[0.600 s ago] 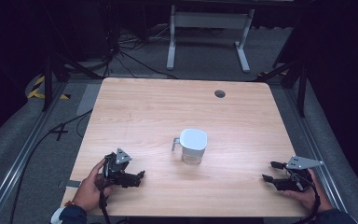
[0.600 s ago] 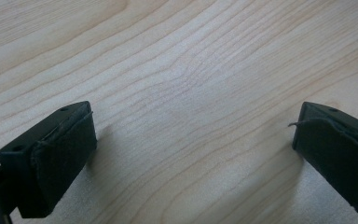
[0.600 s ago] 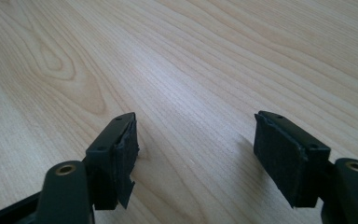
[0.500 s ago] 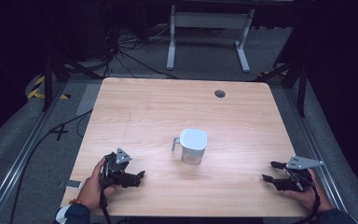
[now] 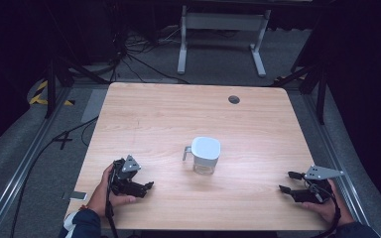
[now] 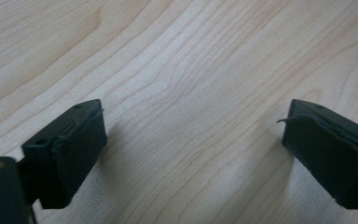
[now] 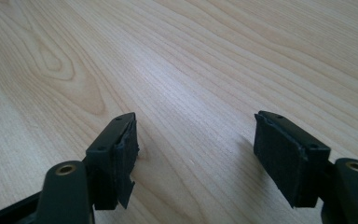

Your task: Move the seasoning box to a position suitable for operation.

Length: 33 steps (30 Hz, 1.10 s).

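Table: light wooden rectangular tabletop with rounded corners (image 5: 149, 119), grain running across it; it carries a small dark round grommet hole (image 5: 234, 99) near the far edge, right of centre.
Floor: grey carpet around the table, with black cables (image 5: 139, 62) lying beyond the far left corner and a white metal stand frame (image 5: 218, 22) farther back.
Floor marks: yellow-and-black striped tape (image 5: 42, 94) on the floor off the table's left side, and a small pale flat object (image 5: 74, 196) on the floor near the front left corner; what it is cannot be told.
Cup: white-lidded clear plastic measuring cup with a side handle (image 5: 204, 154), upright near the middle of the table, handle toward the left, well apart from both grippers.
Left gripper: black two-jaw gripper with a grey three-cornered plate (image 5: 146, 187), held in the person's left hand (image 5: 106, 191) near the front left edge; in the left gripper view (image 6: 193, 154) its jaws stand spread wide with bare wood between them.
Right gripper: black two-jaw gripper with a grey three-cornered plate (image 5: 285, 182), held in the person's right hand (image 5: 330, 206) near the front right corner; in the right gripper view (image 7: 193, 154) its jaws are also spread apart and hold nothing.
Pads: dark foam pads (image 7: 126, 158) on the jaws, frayed at the edges.
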Each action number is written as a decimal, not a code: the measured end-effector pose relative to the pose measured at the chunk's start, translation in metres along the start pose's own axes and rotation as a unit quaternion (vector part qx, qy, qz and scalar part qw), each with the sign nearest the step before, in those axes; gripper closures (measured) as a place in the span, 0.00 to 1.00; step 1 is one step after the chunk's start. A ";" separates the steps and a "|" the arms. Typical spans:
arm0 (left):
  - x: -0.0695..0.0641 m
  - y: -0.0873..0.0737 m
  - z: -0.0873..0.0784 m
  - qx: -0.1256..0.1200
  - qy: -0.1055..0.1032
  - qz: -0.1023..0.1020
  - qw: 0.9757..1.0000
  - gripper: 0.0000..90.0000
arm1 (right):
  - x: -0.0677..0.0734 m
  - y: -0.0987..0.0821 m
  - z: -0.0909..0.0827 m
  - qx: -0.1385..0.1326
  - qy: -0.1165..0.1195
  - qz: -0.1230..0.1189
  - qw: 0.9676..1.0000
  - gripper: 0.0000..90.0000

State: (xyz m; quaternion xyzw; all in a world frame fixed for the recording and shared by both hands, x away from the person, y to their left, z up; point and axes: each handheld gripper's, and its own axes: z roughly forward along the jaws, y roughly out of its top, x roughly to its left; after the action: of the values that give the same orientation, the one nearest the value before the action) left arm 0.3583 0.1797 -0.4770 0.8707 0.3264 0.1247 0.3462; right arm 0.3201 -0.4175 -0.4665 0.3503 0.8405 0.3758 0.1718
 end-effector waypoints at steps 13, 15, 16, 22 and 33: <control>0.005 0.037 -0.008 -0.068 -0.013 0.000 0.998 0.34 | 0.001 0.000 0.000 0.001 -0.010 0.006 1.000 0.34; 0.002 0.045 -0.011 -0.083 -0.014 0.003 0.996 0.40 | 0.001 0.000 0.000 0.001 -0.010 0.007 1.000 0.34; 0.001 0.049 -0.012 -0.087 -0.018 0.005 0.996 0.42 | 0.001 0.000 0.000 0.000 -0.009 0.007 1.000 0.34; -0.006 0.080 -0.013 -0.126 -0.030 0.018 0.991 0.57 | 0.000 0.000 0.000 0.000 -0.008 0.005 1.000 0.34; -0.027 0.126 -0.010 -0.177 -0.071 0.053 0.980 0.85 | 0.001 -0.001 -0.001 0.001 -0.009 0.008 1.000 0.34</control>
State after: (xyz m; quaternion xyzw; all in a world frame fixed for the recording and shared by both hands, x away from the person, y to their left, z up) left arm 0.3944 0.0978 -0.3832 0.8185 0.2274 0.1365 0.5097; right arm 0.3185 -0.4175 -0.4665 0.3603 0.8366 0.3730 0.1764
